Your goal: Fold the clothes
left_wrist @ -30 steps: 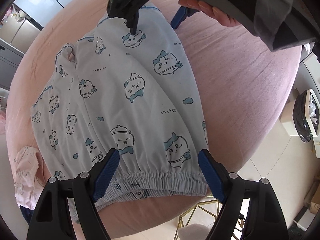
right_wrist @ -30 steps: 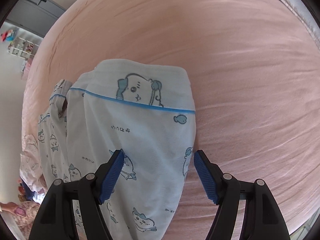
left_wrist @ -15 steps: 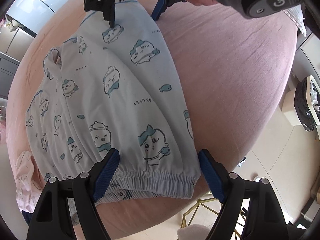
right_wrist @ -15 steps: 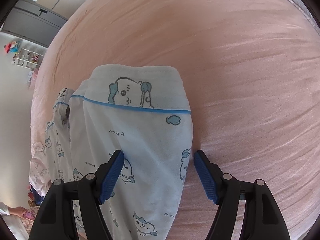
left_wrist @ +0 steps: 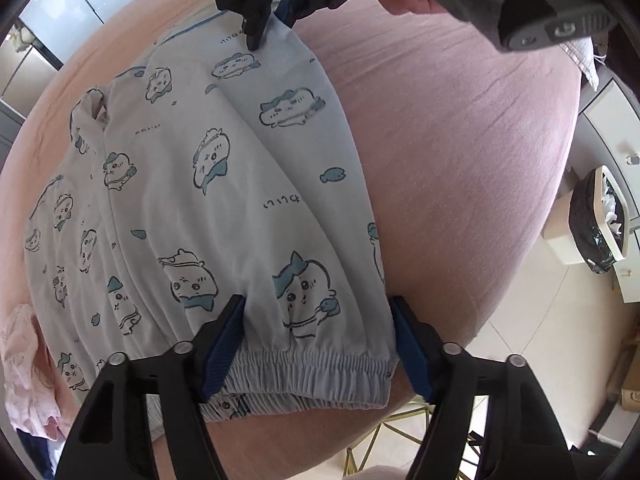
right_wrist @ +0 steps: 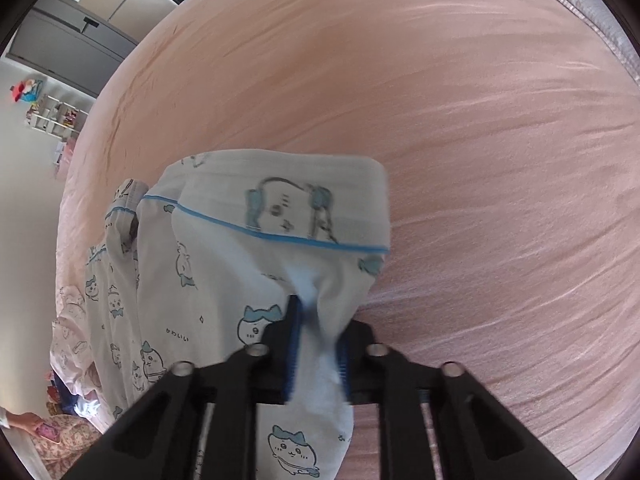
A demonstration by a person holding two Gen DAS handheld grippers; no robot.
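Now pajama pants (left_wrist: 224,200) bunch between right gripper (right_wrist: 318,344) fingers.

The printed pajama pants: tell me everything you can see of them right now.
The pajama pants are pale blue, soft cotton-looking, printed with cartoon animals and small fish. They lie folded lengthwise on the pink bedsheet. The gathered elastic waistband sits between the left gripper pads, which have just been closing. The right gripper is shut on bunched fabric near the blue-piped cuff.
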